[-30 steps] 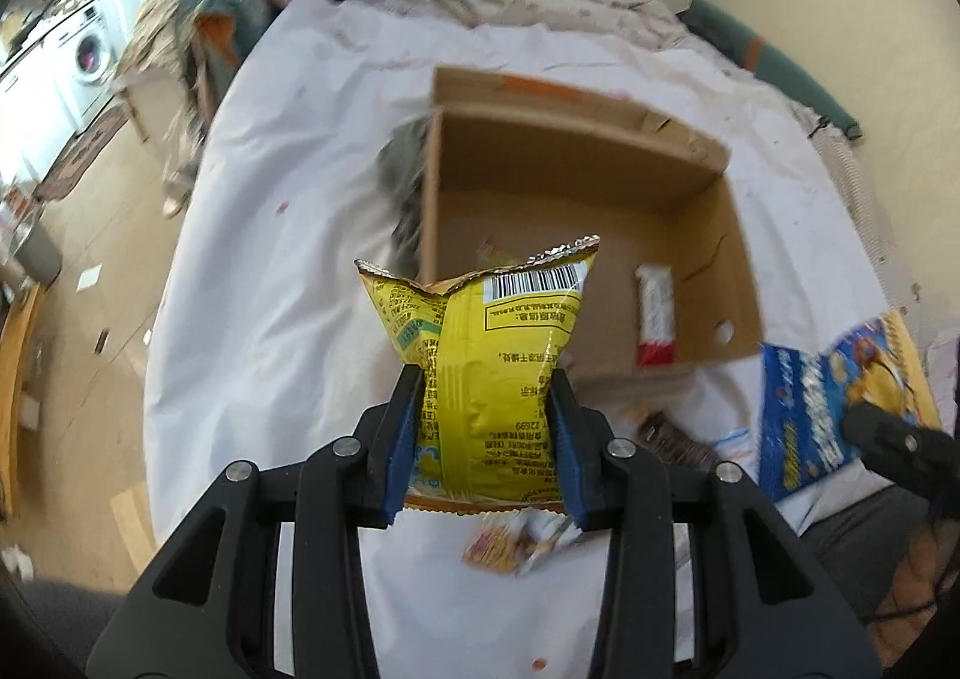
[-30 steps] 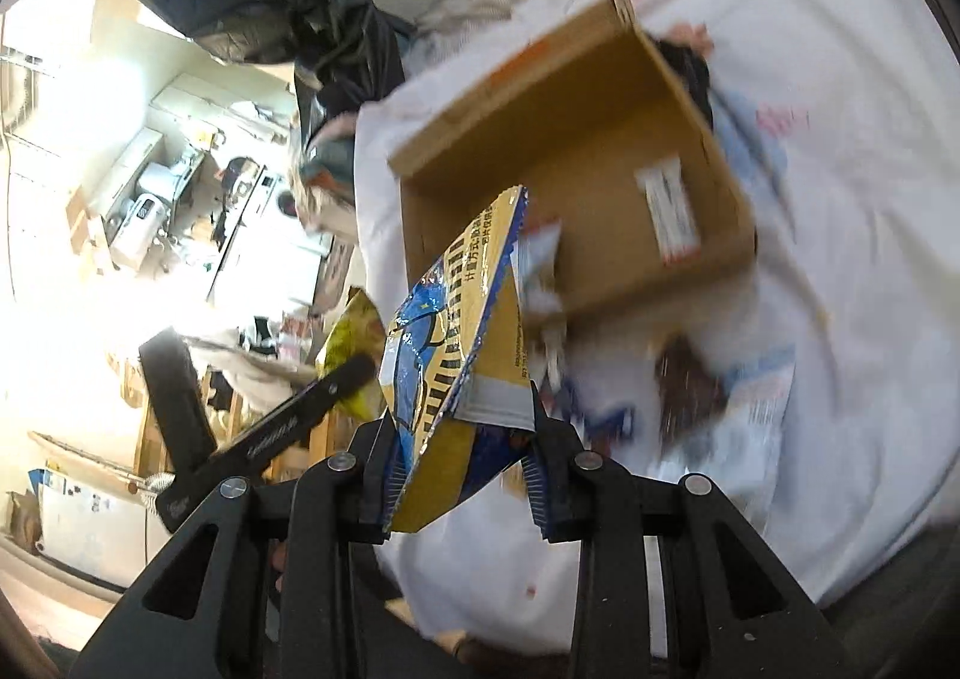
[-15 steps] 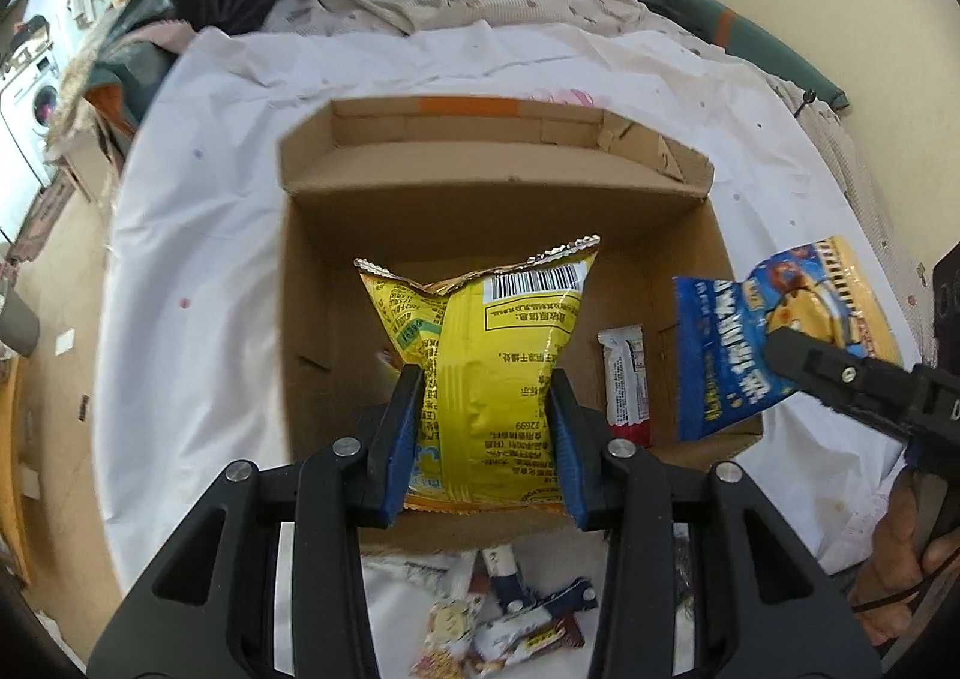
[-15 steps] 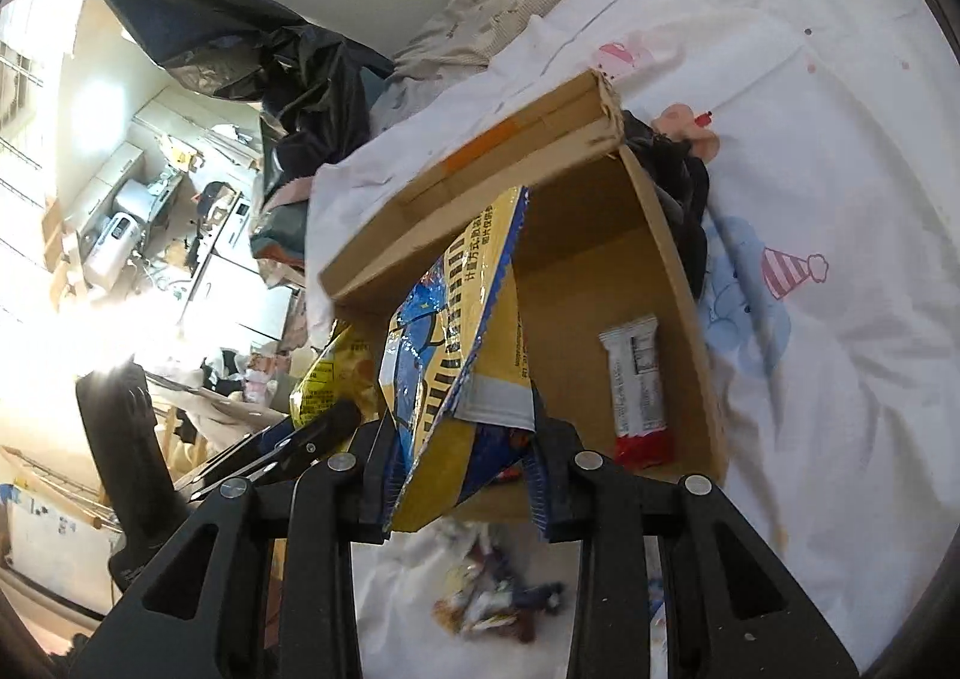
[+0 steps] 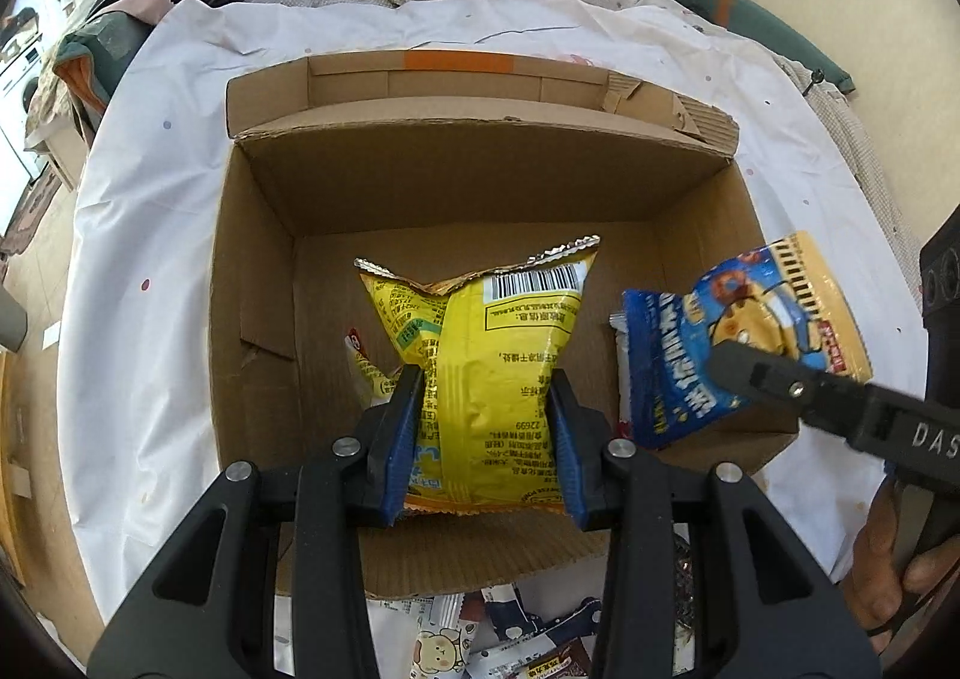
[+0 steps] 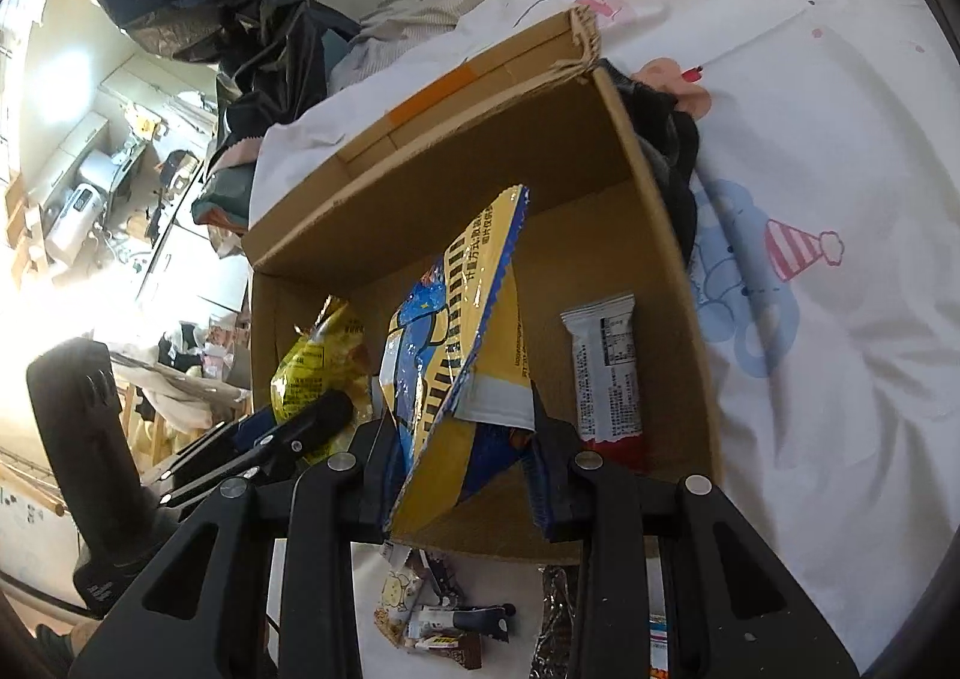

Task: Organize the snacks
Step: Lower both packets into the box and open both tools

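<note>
**Two snack bags hanging over the open box**

Hanging upright above the floor of the cardboard box (image 5: 258, 283): a yellow snack bag (image 5: 486, 355), barcode end up, clamped at its lower half by the left claw (image 5: 486, 439). Just to its right, over the box's right wall, tilting: a blue and yellow snack bag (image 6: 462, 343), pinched at its lower edge by the right claw (image 6: 462, 475). Both claws angling downward into the box. Lying flat inside: a white and red bar (image 6: 606, 373). Scattered in front on the white sheet (image 5: 150, 235): small snack packets (image 6: 432, 619).
</note>
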Motion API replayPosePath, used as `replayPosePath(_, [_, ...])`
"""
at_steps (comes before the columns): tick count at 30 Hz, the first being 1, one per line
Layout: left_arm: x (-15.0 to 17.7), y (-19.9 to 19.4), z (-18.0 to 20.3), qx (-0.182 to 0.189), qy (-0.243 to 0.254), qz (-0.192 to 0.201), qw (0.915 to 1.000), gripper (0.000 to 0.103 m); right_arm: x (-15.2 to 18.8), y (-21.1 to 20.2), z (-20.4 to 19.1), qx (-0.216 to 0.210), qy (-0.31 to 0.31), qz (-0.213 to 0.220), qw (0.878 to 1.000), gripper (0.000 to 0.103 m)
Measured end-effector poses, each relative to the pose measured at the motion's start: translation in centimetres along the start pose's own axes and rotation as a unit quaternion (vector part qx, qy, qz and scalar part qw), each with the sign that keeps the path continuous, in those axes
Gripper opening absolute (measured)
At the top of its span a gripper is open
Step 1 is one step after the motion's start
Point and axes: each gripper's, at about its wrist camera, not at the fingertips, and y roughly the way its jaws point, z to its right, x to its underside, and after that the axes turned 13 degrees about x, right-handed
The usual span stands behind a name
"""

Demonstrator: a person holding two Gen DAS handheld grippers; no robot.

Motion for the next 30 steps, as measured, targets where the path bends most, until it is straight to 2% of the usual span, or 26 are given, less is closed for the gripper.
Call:
replayPosePath(12, [0.1, 0.5, -0.4, 0.007, -0.011, -0.013, 0.9998, 0.036, 0.2, 1.3, -1.4, 0.009, -0.02, -0.016, 1.0, 0.037])
replayPosePath(18, [0.3, 0.5, -0.1, 0.006, -0.004, -0.014, 0.9999, 0.037, 0.2, 1.1, -2.0, 0.013, -0.033, -0.008, 0.999, 0.038])
replayPosePath(19, [0.3, 0.5, -0.2, 0.008, -0.005, -0.015, 0.9998, 0.038, 0.2, 1.0, -2.0, 0.012, -0.033, -0.007, 0.999, 0.039])
replayPosePath(21, [0.3, 0.4, -0.3, 0.01, -0.008, -0.014, 0.9998, 0.047, 0.1, 0.9, -2.1, 0.013, -0.033, -0.004, 0.999, 0.04])
replayPosePath(23, [0.3, 0.2, -0.3, 0.012, -0.01, -0.008, 0.9998, 0.052, 0.2, 0.9, -2.0, 0.016, -0.034, -0.003, 0.999, 0.049])
replayPosePath(25, [0.4, -0.1, -0.2, 0.007, -0.008, -0.002, 0.9999, 0.059, 0.1, 0.6, -1.8, 0.018, -0.026, 0.005, 1.0, 0.067])
replayPosePath(27, [0.3, -0.3, -0.1, -0.002, -0.004, 0.004, 1.0, 0.074, -0.1, 0.2, -1.7, 0.023, -0.021, 0.016, 0.999, 0.077])
replayPosePath(28, [0.3, -0.4, -0.1, -0.006, -0.004, 0.008, 0.9999, 0.076, -0.1, 0.1, -1.6, 0.029, -0.019, 0.021, 0.999, 0.084])
replayPosePath(30, [0.3, -0.7, -0.3, -0.011, -0.009, 0.016, 0.9998, 0.076, -0.3, -0.4, -1.4, 0.043, -0.015, 0.035, 0.998, 0.087])
